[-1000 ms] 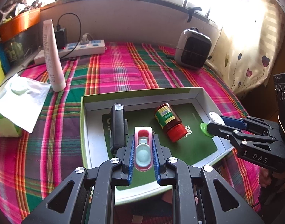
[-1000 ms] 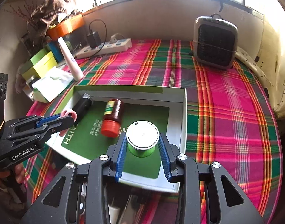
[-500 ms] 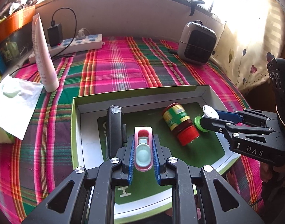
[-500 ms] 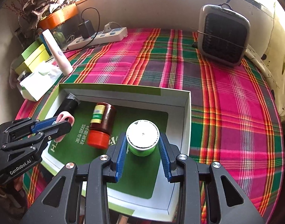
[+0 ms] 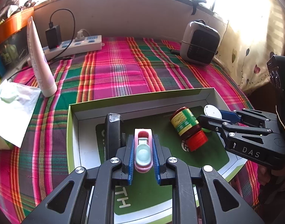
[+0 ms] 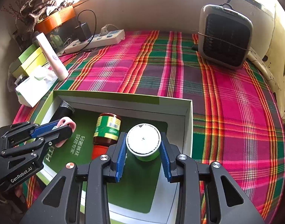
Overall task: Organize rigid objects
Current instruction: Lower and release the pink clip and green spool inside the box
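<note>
- The left hand-held gripper (image 5: pixel 143 152) is closed narrow on a small pink case (image 5: pixel 143 149) with a pale green inset, and it holds the case over the open box (image 5: pixel 207 94).
- The right hand-held gripper (image 6: pixel 143 149) clamps a green jar with a white lid (image 6: pixel 143 140) over the right part of the same box.
- Just left of the pink case lies a black flashlight (image 5: pixel 112 132); between the two hand-held grippers lies a brown bottle with a red cap (image 5: pixel 188 128).
- To do this step well, I judge each hand should lower its thing until it rests on the green floor of the box, in a free place.
- The jar should stand upright, clear of the bottle, which may roll if touched.
- Open the jaws only after contact, then lift straight away.
</note>
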A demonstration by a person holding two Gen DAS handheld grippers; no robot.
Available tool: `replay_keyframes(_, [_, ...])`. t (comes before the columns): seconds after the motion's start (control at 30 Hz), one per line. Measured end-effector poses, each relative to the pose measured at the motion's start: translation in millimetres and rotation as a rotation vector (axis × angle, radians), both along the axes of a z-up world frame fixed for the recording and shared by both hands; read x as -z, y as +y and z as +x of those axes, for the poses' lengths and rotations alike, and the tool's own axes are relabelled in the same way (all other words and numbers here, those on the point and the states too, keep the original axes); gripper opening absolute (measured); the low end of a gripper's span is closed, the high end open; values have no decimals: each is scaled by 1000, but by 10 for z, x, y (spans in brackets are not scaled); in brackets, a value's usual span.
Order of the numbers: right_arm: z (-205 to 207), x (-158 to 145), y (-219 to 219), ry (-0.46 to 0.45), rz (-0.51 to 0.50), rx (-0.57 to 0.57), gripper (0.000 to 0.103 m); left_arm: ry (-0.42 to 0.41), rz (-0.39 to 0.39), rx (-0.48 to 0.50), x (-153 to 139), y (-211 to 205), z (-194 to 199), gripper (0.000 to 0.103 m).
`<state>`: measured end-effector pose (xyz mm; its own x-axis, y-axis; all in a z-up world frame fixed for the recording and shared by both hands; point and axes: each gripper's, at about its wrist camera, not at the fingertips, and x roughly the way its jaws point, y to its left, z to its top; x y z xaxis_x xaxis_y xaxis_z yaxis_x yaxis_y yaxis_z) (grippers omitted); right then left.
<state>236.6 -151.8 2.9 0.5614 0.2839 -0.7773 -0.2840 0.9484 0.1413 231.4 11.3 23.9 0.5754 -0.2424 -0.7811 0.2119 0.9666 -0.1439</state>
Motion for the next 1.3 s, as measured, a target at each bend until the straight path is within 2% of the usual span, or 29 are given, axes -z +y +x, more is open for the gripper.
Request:
replay_keyframes(0.83, [16,43,52,-63,-1,1,35,-9,40,-23,51,-71,150,18])
replay_keyframes(1.3, [-15,13,12,-70,25,21,35,-15,30,-42,13,-21,123,30])
